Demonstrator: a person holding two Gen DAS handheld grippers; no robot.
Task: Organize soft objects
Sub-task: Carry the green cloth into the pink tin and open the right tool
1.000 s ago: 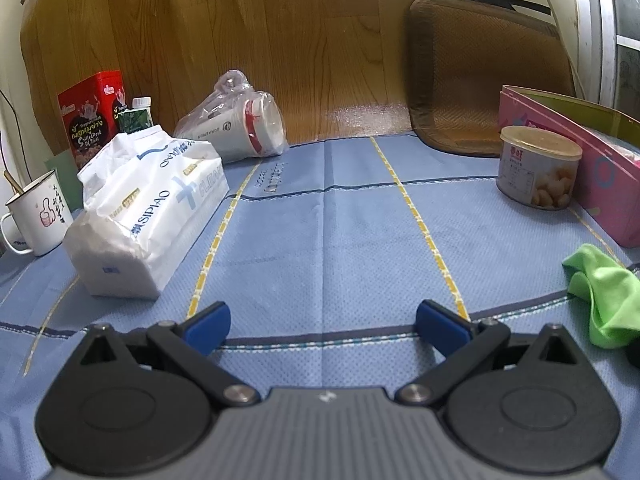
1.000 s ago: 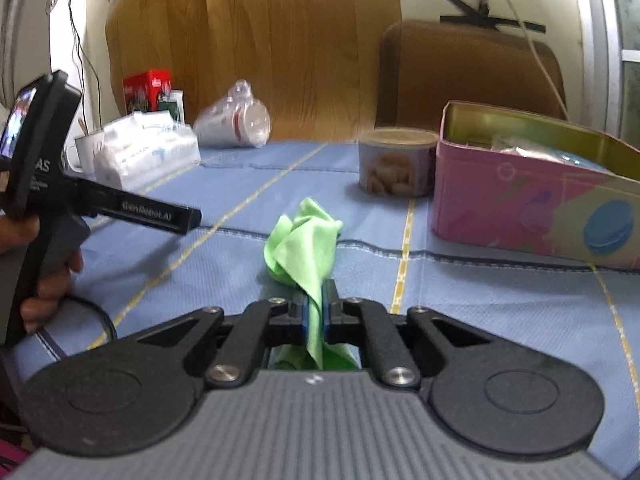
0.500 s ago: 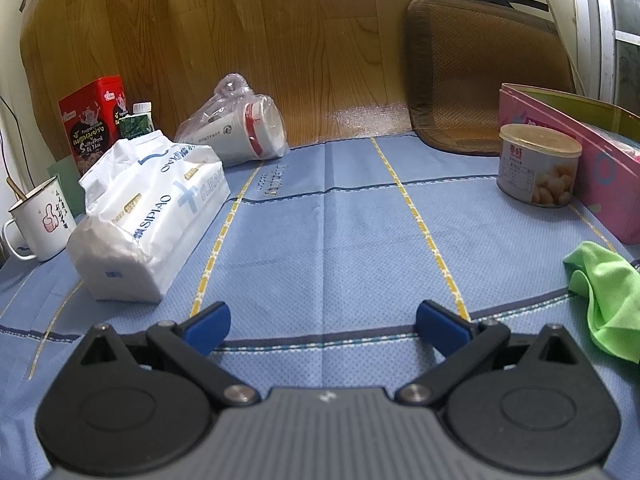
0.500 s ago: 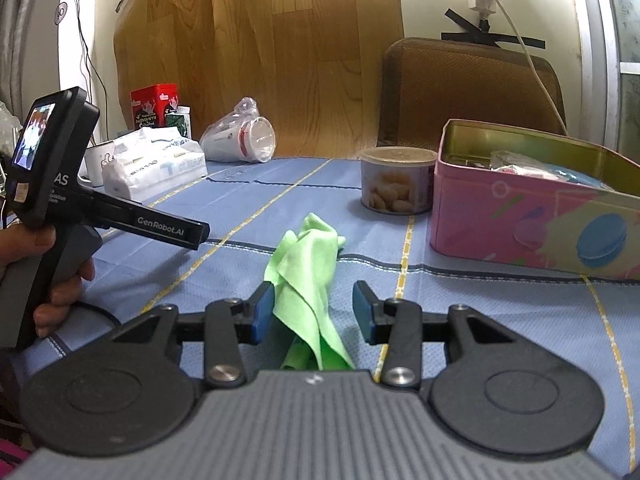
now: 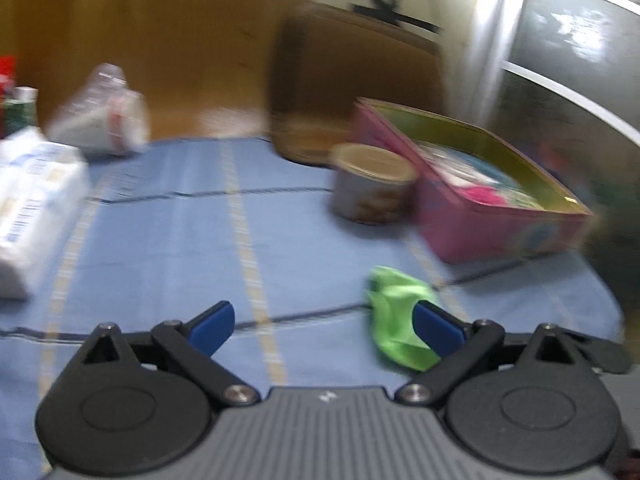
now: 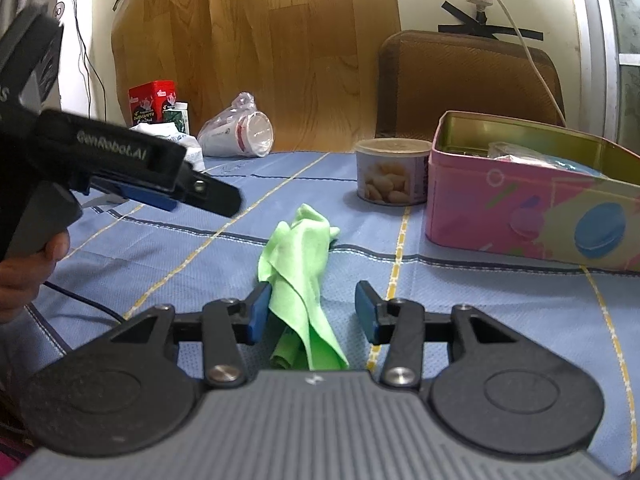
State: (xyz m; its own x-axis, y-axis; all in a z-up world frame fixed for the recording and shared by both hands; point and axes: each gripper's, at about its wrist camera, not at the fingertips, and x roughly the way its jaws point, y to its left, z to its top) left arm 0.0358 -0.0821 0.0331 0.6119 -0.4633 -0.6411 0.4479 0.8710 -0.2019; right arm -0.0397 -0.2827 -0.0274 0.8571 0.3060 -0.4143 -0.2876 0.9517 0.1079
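Note:
A crumpled green cloth [image 6: 298,276] lies on the blue tablecloth [image 6: 460,292]. My right gripper [image 6: 312,312] is open, its blue pads on either side of the cloth's near end without gripping it. In the blurred left wrist view the cloth [image 5: 396,312] lies just in front of the right fingertip of my open, empty left gripper [image 5: 324,326]. The left gripper also shows in the right wrist view [image 6: 160,196], above and left of the cloth. The open pink tin [image 6: 532,200], holding soft items, stands at the right, and shows in the left wrist view [image 5: 480,208].
A round snack can [image 6: 392,170] stands next to the tin. A tissue pack [image 5: 28,200], a bagged cup [image 6: 240,132], a red box [image 6: 152,102] and a small bottle sit at the back left. A brown cushion [image 6: 468,80] leans on the wall.
My right gripper opened and let go of the green cloth, which now lies on the table. My left gripper swung right toward the cloth and the tin, blurring its view.

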